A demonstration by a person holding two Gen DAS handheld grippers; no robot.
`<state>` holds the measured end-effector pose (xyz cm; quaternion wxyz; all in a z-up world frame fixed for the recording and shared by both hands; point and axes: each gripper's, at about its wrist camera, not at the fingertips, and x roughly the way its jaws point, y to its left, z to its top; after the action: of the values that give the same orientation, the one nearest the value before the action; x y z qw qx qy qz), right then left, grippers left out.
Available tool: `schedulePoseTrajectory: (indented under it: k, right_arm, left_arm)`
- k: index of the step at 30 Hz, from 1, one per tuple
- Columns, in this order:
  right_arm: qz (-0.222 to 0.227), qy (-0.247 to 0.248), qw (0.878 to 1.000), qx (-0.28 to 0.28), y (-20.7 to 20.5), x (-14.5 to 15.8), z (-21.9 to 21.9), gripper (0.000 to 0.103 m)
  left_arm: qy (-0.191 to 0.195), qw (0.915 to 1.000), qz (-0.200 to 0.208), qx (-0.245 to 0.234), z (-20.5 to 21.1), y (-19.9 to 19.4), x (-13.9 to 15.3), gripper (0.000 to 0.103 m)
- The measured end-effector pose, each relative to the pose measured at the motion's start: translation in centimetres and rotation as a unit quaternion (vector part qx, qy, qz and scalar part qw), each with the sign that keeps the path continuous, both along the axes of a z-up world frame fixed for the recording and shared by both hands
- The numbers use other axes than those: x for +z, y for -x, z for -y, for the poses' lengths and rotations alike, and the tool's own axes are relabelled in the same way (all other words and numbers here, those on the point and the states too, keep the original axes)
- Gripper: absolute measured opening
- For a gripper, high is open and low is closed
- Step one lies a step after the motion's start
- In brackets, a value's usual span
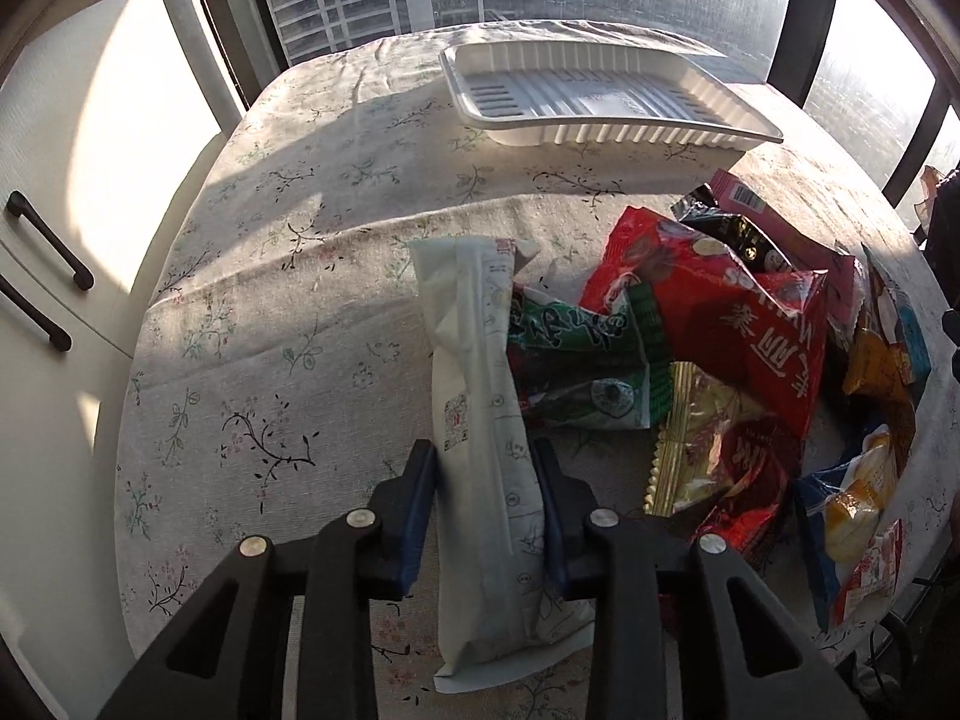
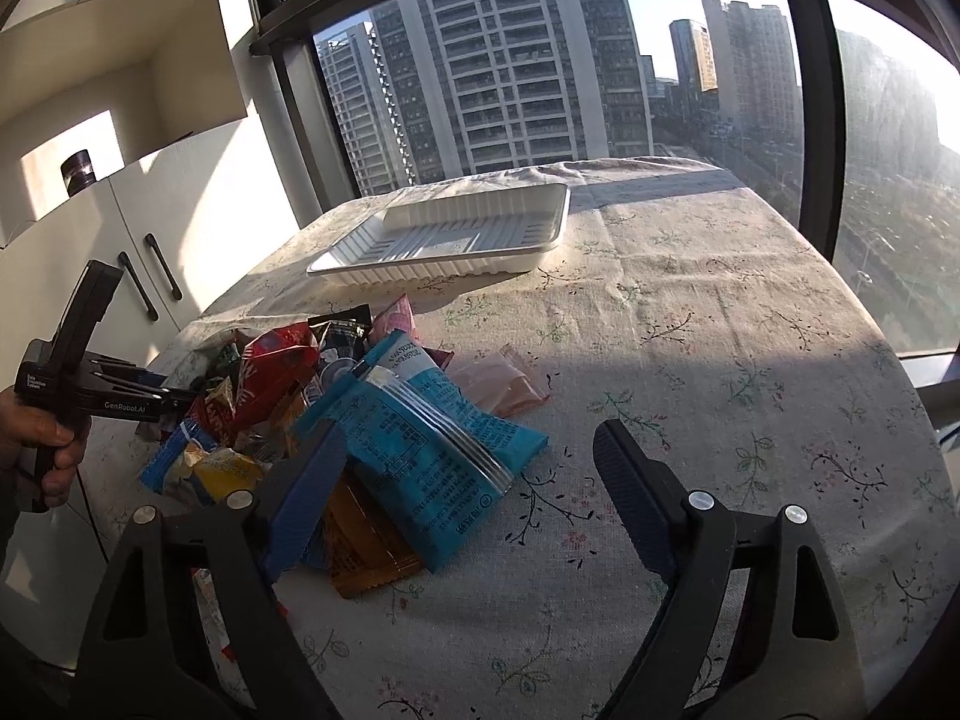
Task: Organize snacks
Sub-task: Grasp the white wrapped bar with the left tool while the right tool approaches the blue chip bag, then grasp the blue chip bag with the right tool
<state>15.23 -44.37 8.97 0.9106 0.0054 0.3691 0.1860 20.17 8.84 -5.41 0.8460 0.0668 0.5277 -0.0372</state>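
My left gripper (image 1: 485, 462) is shut on a long white snack packet (image 1: 480, 420), held lengthwise between its fingers at the left side of a snack pile. The pile has a red packet (image 1: 738, 312), a green packet (image 1: 576, 360) and several others. An empty white ribbed tray (image 1: 600, 96) sits at the table's far side; it also shows in the right wrist view (image 2: 456, 237). My right gripper (image 2: 465, 450) is open and empty over a blue packet (image 2: 420, 438) at the pile's right edge. The left gripper (image 2: 108, 396) shows at the left there.
The table wears a floral cloth (image 2: 690, 330) and stands against a large window (image 2: 540, 60). White cabinets with black handles (image 1: 48, 240) stand left of the table. A pink packet (image 2: 504, 384) lies apart, right of the pile.
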Motion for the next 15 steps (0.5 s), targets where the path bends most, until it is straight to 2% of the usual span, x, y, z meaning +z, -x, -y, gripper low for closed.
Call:
schedulePoseTrajectory:
  k: [2, 6, 11, 15]
  right_arm:
    - [0.001, 0.013, 1.0, 0.004, 0.1, 0.1, -0.4, 0.07]
    - [0.001, 0.031, 0.999, 0.036, 0.3, 0.6, -1.2, 0.069]
    - [-0.006, 0.075, 0.992, 0.1, -0.1, 1.3, -2.9, 0.069]
    - [-0.023, 0.126, 0.977, 0.168, -1.0, 1.0, -4.8, 0.069]
  left_arm:
    - [-0.007, 1.0, 0.004, 0.001, -0.3, 0.1, 0.0, 0.022]
    - [-0.006, 0.9999, 0.01, 0.001, -0.9, 0.5, 0.0, 0.021]
    - [0.031, 0.9993, 0.02, 0.012, -2.7, 1.0, 0.1, 0.02]
    - [0.067, 0.9972, 0.029, 0.017, -4.0, 1.6, 0.3, 0.02]
